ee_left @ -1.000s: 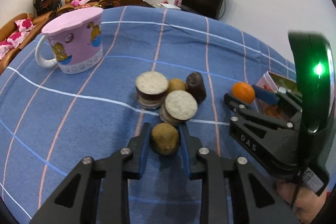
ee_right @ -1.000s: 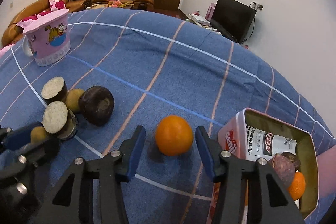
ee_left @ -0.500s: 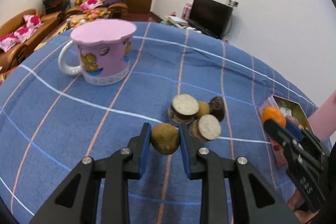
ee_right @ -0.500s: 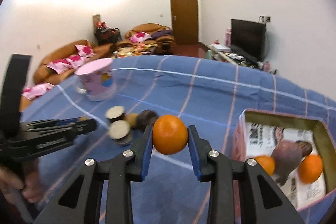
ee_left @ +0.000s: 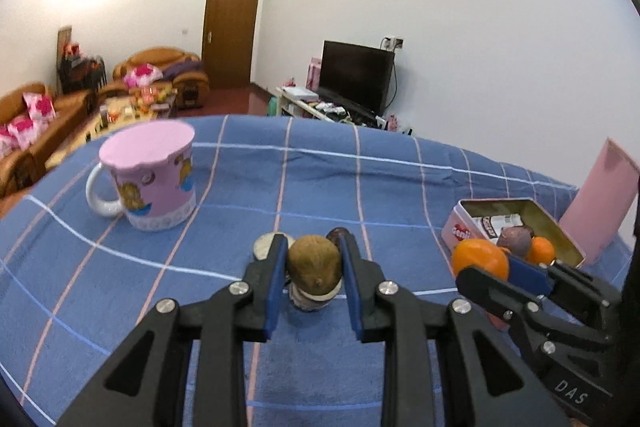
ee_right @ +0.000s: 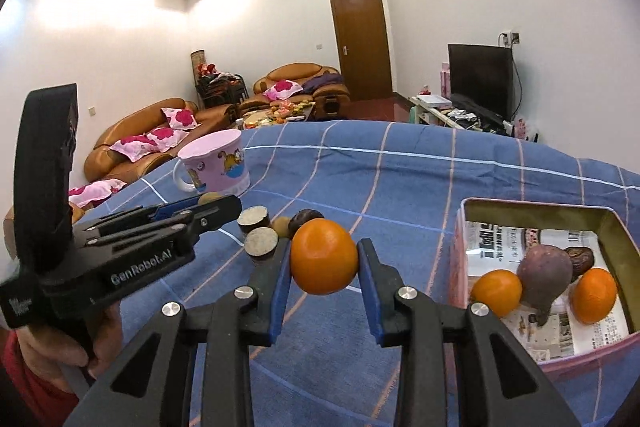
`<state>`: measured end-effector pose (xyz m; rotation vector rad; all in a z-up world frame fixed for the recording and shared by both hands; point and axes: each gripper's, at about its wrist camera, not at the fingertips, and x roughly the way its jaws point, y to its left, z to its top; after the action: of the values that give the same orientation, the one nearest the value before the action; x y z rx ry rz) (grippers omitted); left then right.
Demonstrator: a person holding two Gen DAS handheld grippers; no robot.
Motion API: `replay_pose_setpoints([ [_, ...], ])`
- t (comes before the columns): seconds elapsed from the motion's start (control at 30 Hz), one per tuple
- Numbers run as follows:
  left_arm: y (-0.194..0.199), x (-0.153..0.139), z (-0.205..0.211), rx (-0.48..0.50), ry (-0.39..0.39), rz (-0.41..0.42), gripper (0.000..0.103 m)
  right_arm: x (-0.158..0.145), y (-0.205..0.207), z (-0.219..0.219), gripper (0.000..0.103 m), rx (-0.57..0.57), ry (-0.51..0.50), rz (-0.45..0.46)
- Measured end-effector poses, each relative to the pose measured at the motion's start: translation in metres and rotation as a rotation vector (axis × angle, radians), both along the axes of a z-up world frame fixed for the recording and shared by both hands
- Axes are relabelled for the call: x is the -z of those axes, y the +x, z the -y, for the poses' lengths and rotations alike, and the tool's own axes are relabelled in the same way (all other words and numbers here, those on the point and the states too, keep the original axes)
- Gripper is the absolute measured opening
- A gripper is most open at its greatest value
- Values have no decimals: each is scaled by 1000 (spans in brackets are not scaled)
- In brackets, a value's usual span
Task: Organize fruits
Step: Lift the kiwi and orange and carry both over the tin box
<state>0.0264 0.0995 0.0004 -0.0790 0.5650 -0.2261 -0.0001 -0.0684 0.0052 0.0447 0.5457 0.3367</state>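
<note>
A round brown fuzzy kiwi hangs lifted above the blue checked cloth. A smooth round orange is raised too, beside the open pink tin box.

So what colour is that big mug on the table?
Pink mug, with cartoon cat pictures; clearest in the left wrist view.

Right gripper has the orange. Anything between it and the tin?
Nothing visible. The right gripper holds the orange clear of the cloth, and the open tin sits to its right across bare blue cloth. Inside, two oranges and a purple fruit crowd the near end; the far end is free.
</note>
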Motion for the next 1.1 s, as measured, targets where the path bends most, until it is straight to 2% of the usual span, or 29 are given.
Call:
replay_pose_setpoints([
  [0.17, -4, -1, 4, -37, 1, 31, 29, -3, -6, 11, 34, 48, -9, 14],
  [0.3, -7, 3, 16, -95, 99, 60, 29, -3, -9, 19, 34, 87, -20, 20],
  [0.37, -8, 3, 21, -99, 121, 65, 29, -4, -10, 21, 34, 96, -27, 25],
  [0.47, -11, 1, 23, -115, 110, 78, 29, -4, -13, 23, 34, 116, -50, 39],
  [0.63, -17, 0, 35, -129, 139, 103, 29, -4, -18, 30, 34, 134, -72, 50],
  [0.8, -22, 0, 46, -144, 137, 95, 29, -5, -23, 41, 34, 154, -80, 56],
  [1.1, -32, -1, 74, -118, 131, 103, 29, -7, -38, 66, 35, 185, -116, 85],
])
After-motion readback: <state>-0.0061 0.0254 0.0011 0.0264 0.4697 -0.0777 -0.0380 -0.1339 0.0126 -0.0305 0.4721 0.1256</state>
